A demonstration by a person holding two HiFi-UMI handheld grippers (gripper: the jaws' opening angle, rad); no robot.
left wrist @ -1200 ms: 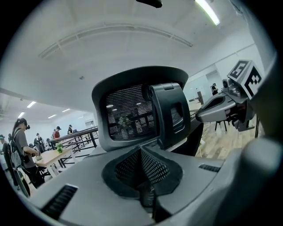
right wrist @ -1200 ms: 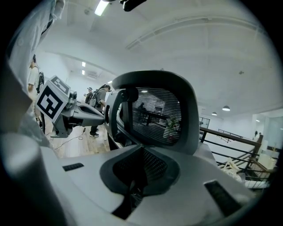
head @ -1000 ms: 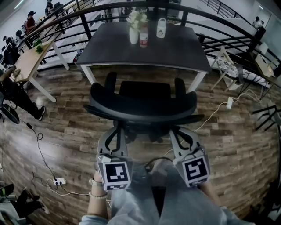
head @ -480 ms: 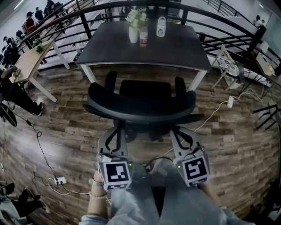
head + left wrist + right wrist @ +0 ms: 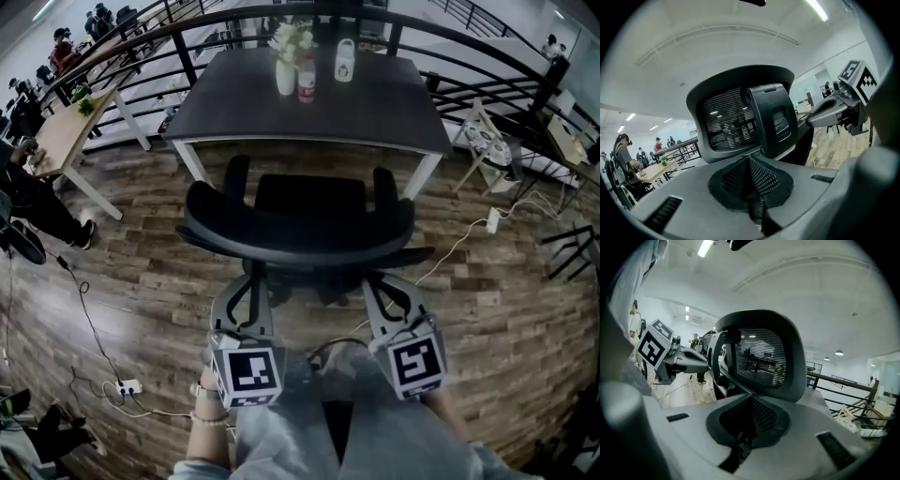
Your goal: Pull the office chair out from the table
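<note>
The office chair (image 5: 300, 230) is standing on the wooden floor (image 5: 131, 272) with its seat showing clear of the dark table (image 5: 375, 108). Only the fronts of its armrests are lying near the table's front edge, and its curved back is facing the person. Over the past second the back has been edging slightly to the person's left, and little else is changing: the seat is keeping much the same gap to the table.

Just behind and below the back, the left gripper (image 5: 751, 176) and the right gripper (image 5: 747, 416) are hovering side by side, where they were a second ago. Each gripper's own view is showing its jaws pressed together with nothing between them. The chair's mesh back is rising beyond the tips, so neither looks to be gripping the chair.

Judged from this, the chair is already lying drawn out from the table and the pulling is pausing or ending; the pictures are not settling which. On the table, a vase of flowers (image 5: 287, 66), a can (image 5: 307, 84) and a white mug (image 5: 344, 59) are standing as before.
</note>
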